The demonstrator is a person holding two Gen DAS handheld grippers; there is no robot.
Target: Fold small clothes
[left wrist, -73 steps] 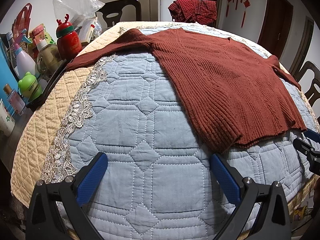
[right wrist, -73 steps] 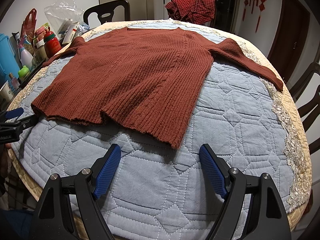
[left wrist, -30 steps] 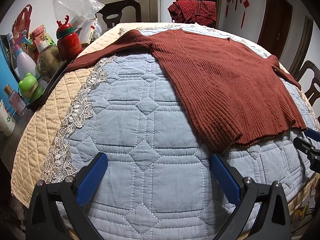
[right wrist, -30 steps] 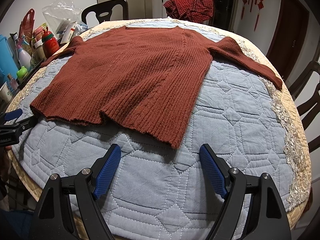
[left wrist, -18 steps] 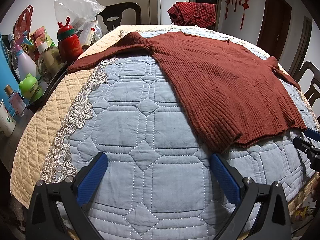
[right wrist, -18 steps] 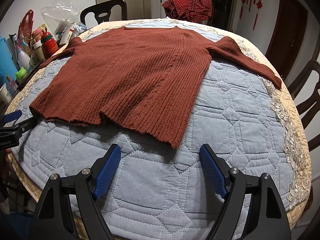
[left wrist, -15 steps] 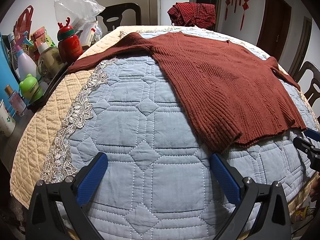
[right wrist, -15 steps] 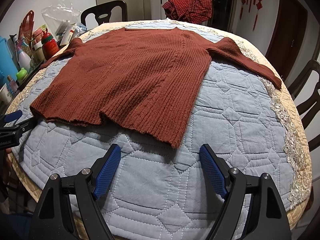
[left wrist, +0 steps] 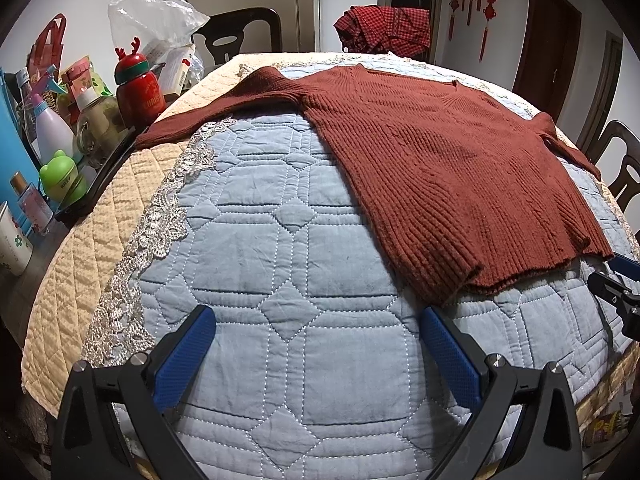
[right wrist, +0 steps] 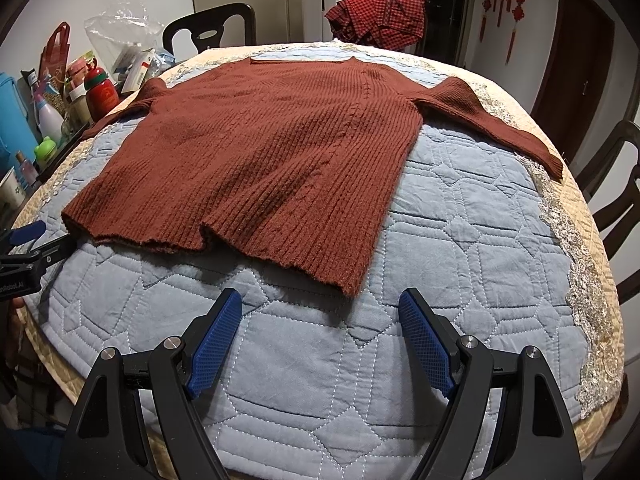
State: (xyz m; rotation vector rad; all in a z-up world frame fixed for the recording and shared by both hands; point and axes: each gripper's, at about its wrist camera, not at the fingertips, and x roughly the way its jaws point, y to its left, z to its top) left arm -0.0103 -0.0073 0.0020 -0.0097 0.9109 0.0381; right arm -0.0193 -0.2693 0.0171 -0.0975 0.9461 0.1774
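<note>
A rust-red ribbed sweater lies flat and spread out on a blue quilted cover, sleeves out to both sides; it also shows in the right wrist view. My left gripper is open and empty, low over the quilt just short of the sweater's near left hem corner. My right gripper is open and empty, just short of the near right hem corner. Each gripper's tip shows at the edge of the other's view.
Bottles, a red reindeer flask, a plastic bag and cups crowd the table's left side. A red checked cloth hangs over a far chair. Dark chairs stand at the right. Lace trim edges the beige quilt.
Both grippers have shifted very slightly toward the table; the sweater has not moved and both stay open.
</note>
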